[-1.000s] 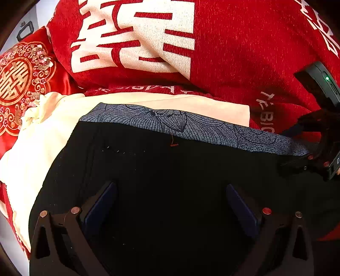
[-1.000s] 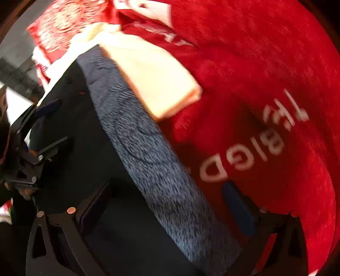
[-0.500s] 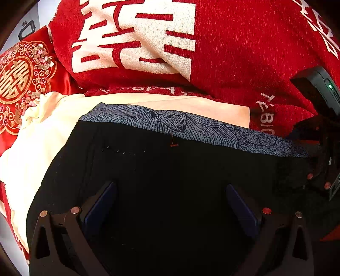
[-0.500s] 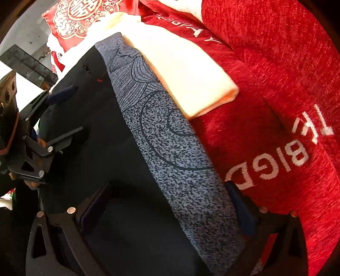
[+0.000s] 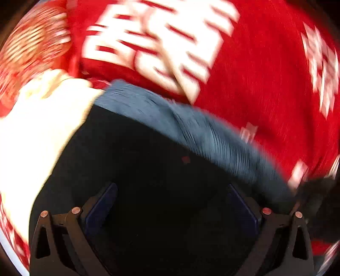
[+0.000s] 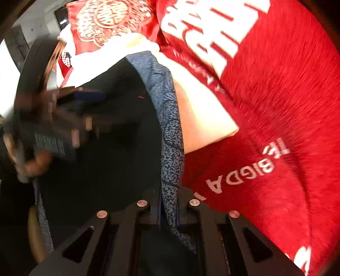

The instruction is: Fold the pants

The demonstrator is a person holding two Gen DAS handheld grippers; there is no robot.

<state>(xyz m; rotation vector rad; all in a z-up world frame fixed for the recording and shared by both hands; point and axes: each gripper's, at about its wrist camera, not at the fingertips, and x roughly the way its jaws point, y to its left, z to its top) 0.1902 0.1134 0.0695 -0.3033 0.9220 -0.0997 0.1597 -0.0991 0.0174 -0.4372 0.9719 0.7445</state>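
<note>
The black pants (image 5: 148,169) with a grey-blue patterned waistband (image 5: 212,135) lie on a cream cloth over a red blanket. In the right wrist view my right gripper (image 6: 167,208) is shut on the waistband (image 6: 170,138), which rises out of its jaws as a raised fold. My left gripper (image 5: 170,212) stands open, its blue pads (image 5: 99,208) wide apart over the black fabric, pressing on nothing. The right wrist view shows the left gripper (image 6: 80,110) as a blur on the pants (image 6: 116,165), held by a hand. The left wrist view is motion-blurred.
A cream folded cloth (image 6: 201,114) lies under the pants, also seen left of them (image 5: 38,127). The red blanket (image 6: 276,85) with white lettering covers the surface all around. A red cushion with gold embroidery (image 6: 110,19) sits at the far side.
My right gripper went from wide open to shut on the waistband and lifted it into a fold. Both grippers moved and tilted; the left view has become blurred.
</note>
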